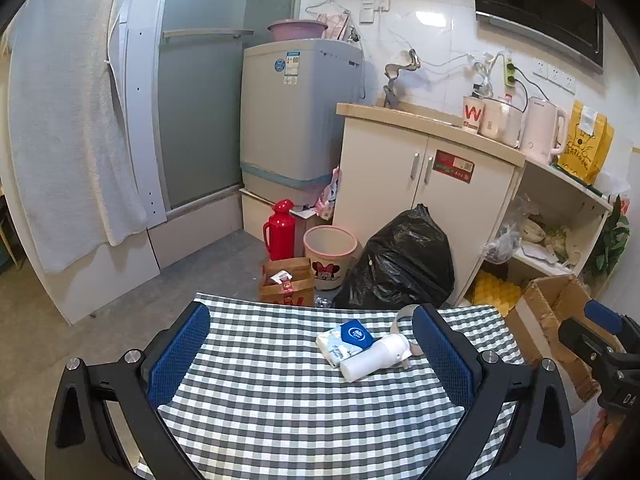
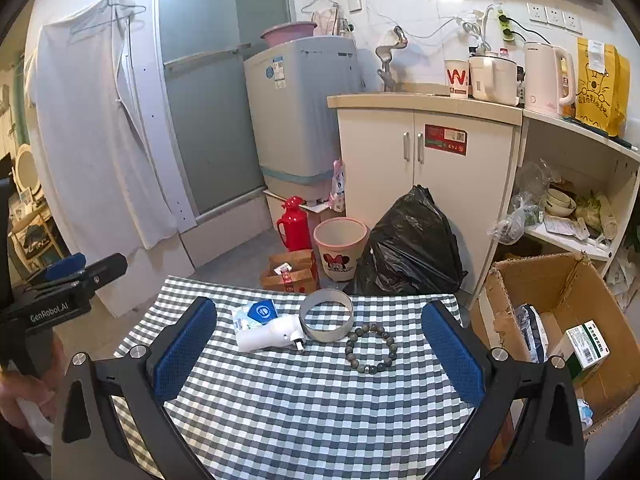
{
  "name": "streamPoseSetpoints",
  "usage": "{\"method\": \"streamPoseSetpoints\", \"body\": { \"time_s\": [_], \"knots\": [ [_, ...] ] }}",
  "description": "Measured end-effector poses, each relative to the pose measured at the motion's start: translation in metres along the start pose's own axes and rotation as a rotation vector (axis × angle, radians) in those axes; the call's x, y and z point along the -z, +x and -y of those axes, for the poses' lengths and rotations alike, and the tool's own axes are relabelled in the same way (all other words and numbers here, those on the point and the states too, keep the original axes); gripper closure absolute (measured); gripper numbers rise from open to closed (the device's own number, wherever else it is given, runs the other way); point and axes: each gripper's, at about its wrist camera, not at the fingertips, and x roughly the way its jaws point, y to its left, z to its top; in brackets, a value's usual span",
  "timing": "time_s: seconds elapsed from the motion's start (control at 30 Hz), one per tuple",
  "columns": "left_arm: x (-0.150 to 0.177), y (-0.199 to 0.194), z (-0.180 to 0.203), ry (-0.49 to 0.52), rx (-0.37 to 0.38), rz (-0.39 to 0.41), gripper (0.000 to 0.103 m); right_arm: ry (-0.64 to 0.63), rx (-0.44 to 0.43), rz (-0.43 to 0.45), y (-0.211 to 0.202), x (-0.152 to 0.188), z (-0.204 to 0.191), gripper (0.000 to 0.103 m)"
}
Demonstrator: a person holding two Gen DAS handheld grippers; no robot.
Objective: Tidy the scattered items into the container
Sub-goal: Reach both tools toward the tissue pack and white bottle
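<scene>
On the green-and-white checked tablecloth lie a tissue pack with a blue label, a white plug-in charger, a grey tape ring and a dark bead bracelet. My right gripper is open above the cloth, short of these items, with nothing between its blue pads. My left gripper is also open and empty; the tissue pack and charger lie ahead, closer to its right finger, which hides part of the ring. An open cardboard box stands to the right of the table.
The box holds a green-and-white carton and a dark pouch. Beyond the table's far edge stand a black rubbish bag, a pink bin, a paper bag and a red flask. A hand shows at the left.
</scene>
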Motion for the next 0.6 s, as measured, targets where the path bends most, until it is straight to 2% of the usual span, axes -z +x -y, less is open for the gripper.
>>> {"method": "streamPoseSetpoints", "body": {
  "time_s": [0.6],
  "knots": [
    [0.019,0.107,0.01,0.045,0.016,-0.156,0.0,0.036,0.032,-0.14,0.072,0.027,0.031,0.0]
  ]
}}
